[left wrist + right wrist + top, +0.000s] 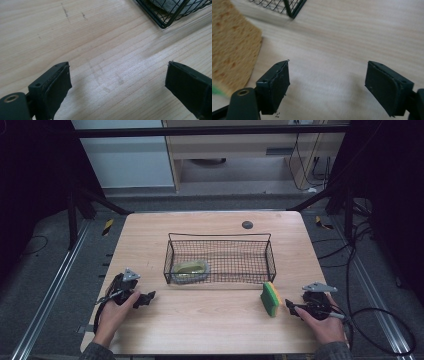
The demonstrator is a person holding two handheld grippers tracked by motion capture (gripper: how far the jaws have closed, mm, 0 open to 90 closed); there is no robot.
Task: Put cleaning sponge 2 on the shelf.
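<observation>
Both hands sit at the near edge of the table (210,320), each holding tongs. Left tongs (145,299) lie low on the wood, in front of the basket's (220,257) left corner and a bit to its left, jaws pointing toward the middle of the table. In the left gripper view the two black pads (58,86) stand wide apart, bare wood between them, nothing held; the basket's corner (163,23) shows at top right, well ahead of the jaws.

Right tongs (291,308) sit in front of the basket's right corner, jaws pointing left at the sponge (271,298). Sponge stands on edge on the table, yellow with a green layer, just in front of the basket's right front corner, not touching the wire as far as can be seen. Right jaw tips are just beside the sponge, a small gap between. In the right gripper view the pads (279,87) are clearly apart with bare wood between them, nothing gripped; the sponge (232,47) lies off to the left of the left pad, outside the jaws. Basket corner (292,11) shows at the top.

Basket is black wire, long, mid-table. Inside it, at the left end, lies a grey-rimmed dish (190,270) with a yellowish inside. Beyond the basket, a small dark round plug (247,224) sits in the tabletop near the far edge.
</observation>
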